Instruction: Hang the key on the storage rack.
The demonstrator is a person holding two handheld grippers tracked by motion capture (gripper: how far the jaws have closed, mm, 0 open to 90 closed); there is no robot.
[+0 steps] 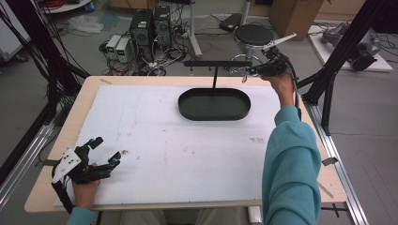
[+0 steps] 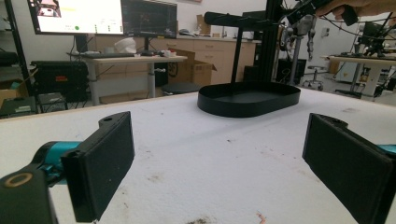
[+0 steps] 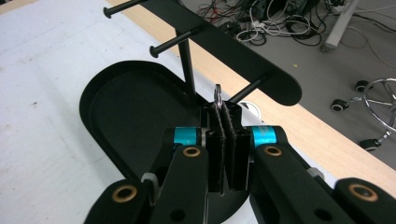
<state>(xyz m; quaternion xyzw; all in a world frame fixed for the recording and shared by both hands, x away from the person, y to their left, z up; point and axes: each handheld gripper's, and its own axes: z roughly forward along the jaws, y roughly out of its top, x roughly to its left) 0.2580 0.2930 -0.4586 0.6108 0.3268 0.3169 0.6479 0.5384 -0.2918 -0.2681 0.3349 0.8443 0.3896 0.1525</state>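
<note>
- Two grippers over a white worktop [image 1: 187,154].
- Black oval tray [image 1: 214,104], upper centre of the high view, carries a peg rack [image 3: 224,46].
- Left gripper [image 1: 104,151], lower left: fingers [image 2: 100,163] spread wide, holding nothing.
- Right gripper [image 3: 226,140], upper right by the rack: fingers pinch a small metal ring [image 3: 217,95].

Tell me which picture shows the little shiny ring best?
The right gripper view: the metal ring sticks up close from the shut right hand-held gripper, beside the stand's peg. The high view makes it a tiny blur; the left gripper view leaves it indistinct.
</note>
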